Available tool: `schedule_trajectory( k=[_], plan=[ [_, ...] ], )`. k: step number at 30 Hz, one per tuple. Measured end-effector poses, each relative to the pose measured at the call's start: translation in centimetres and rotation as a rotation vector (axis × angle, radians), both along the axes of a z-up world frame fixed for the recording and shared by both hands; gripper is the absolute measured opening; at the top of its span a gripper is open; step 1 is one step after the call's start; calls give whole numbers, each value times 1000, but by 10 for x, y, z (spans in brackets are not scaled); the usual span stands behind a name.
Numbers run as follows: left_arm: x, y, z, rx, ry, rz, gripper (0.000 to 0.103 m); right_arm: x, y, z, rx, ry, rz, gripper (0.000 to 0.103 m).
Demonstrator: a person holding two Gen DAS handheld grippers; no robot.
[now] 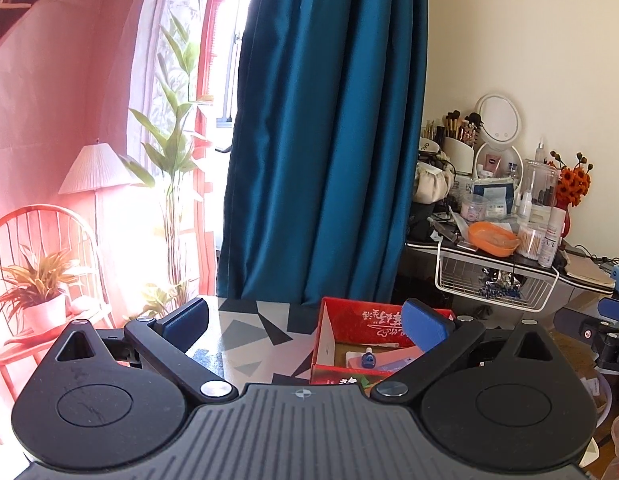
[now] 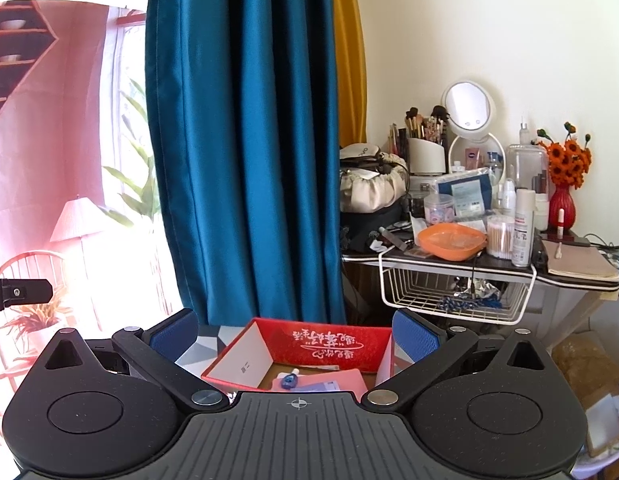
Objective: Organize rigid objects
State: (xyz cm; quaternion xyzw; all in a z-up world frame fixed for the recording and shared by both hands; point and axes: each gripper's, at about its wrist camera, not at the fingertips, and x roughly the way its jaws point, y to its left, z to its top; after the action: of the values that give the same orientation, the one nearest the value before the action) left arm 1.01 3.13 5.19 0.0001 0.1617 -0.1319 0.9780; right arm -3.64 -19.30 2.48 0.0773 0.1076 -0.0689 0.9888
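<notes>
An open red cardboard box (image 1: 329,340) (image 2: 265,350) stands on a table with a grey and black patterned top (image 1: 245,336). Inside lie a small blue bottle (image 1: 366,359) (image 2: 288,381), a pink flat packet (image 2: 341,380) and a few light cards. My left gripper (image 1: 305,324) hovers above the table with its jaws wide apart and nothing between them. My right gripper (image 2: 293,338) is held over the box, open too and holding nothing. At the right edge of the left wrist view part of the right gripper (image 1: 605,332) shows.
Behind the table hangs a teal curtain (image 1: 321,132). To the right stands a cluttered vanity desk (image 2: 469,256) with an orange dish (image 2: 451,242), a round mirror (image 2: 467,110), bottles, brushes and a white wire basket (image 2: 453,292). A chair with a potted plant (image 1: 41,292) and a lamp stand left.
</notes>
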Motion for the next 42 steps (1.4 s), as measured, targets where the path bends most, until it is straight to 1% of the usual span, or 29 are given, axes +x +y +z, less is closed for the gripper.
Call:
schedule_trajectory(
  k=[21,35,42],
  plan=[
    [3,-2,0,21,8,7,103,-3,1,2,-27,4,-18,103],
    [1,-2,3,18,-5,-18,103,-12,7,16,-78,4,-44,103],
    [1,-3,2,25,-5,-28,103,-14,11,20,-81,5,-39,103]
  ],
)
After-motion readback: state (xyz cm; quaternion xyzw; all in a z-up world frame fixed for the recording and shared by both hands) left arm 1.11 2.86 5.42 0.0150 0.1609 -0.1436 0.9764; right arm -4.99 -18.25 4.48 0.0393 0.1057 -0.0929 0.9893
